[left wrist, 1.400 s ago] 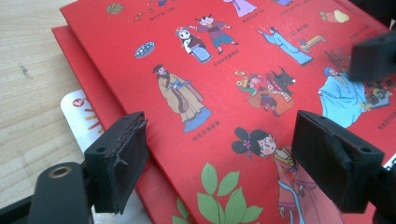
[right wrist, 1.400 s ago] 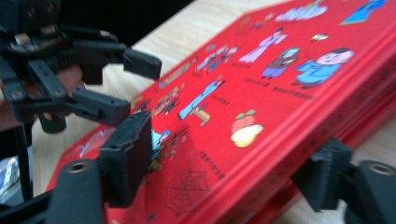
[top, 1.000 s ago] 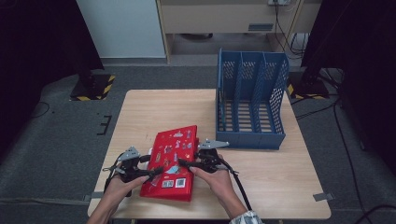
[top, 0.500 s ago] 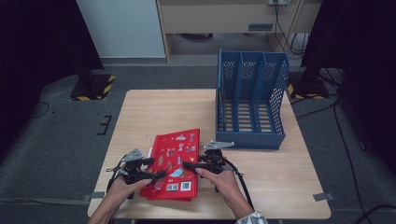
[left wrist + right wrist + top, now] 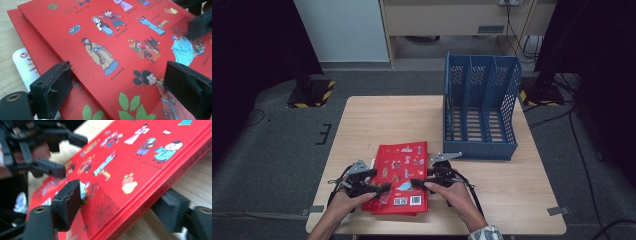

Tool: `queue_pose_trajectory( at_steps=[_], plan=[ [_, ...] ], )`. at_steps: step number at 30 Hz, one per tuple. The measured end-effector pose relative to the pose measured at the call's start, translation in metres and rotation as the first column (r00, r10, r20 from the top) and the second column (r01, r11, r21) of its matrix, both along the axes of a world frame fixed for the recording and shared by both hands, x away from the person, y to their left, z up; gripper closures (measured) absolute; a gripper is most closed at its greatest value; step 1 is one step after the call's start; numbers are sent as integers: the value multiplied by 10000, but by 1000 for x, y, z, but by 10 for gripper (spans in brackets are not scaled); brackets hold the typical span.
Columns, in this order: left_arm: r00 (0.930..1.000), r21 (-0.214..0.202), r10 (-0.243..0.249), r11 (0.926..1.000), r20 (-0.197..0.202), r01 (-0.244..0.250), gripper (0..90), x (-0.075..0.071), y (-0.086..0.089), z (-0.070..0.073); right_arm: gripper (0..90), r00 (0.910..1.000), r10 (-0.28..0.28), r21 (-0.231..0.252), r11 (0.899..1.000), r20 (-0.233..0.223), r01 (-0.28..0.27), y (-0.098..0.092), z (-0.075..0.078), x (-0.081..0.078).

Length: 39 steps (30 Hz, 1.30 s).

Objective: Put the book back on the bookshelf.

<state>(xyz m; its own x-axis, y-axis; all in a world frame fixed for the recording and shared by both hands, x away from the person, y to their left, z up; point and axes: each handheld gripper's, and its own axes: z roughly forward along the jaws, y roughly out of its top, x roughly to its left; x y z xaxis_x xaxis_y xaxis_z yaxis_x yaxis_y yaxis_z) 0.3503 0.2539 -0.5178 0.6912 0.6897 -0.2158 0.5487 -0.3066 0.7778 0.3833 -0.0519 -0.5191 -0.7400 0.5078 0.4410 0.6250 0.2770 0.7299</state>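
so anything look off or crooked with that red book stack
Slightly. The top red book sits shifted off the red book beneath, whose edge sticks out at one side, with a white item poking out under both. In the right gripper view one edge of the top book is lifted off the table. No damage shows.

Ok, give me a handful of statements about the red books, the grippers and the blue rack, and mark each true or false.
1. The red book lies flat on the wooden table. True.
2. The blue file rack holds a book. False: its compartments are empty.
3. The right gripper has one jaw above the book's cover and one below its edge. True.
4. The left gripper is at the rack. False: it is at the book's left edge.
5. The cover is plain red. False: it carries cartoon figures.
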Motion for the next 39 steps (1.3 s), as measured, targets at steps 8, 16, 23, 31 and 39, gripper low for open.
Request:
queue_pose_trajectory(
  at_steps=[8, 16, 23, 31, 39],
  plan=[
    [9996, 46, 291, 9996, 17, -291, 48, 1, 2, 0, 250, 9996, 228, -283, 9993, -162, -233, -4, -10, 0],
    [9996, 1, 296, 9996, -17, -296, 48, 2, 4, -1, 259, 9996, 265, -316, 9992, 76, -262, -5, -10, -1],
    [9996, -152, 278, 9995, -55, -279, 57, 3, 6, -1, 242, 9989, 371, -138, 9992, -287, -375, -1, -13, 0],
    [9993, -99, 376, 9992, 16, -376, 133, 2, 6, 0, 226, 9993, 126, -143, 9998, -359, -131, 1, -13, 0],
    [9990, 54, 437, 9990, 128, -437, 175, 0, 4, 0, 231, 10000, -72, -104, 9999, 66, 73, 1, -7, -3]
  ],
)
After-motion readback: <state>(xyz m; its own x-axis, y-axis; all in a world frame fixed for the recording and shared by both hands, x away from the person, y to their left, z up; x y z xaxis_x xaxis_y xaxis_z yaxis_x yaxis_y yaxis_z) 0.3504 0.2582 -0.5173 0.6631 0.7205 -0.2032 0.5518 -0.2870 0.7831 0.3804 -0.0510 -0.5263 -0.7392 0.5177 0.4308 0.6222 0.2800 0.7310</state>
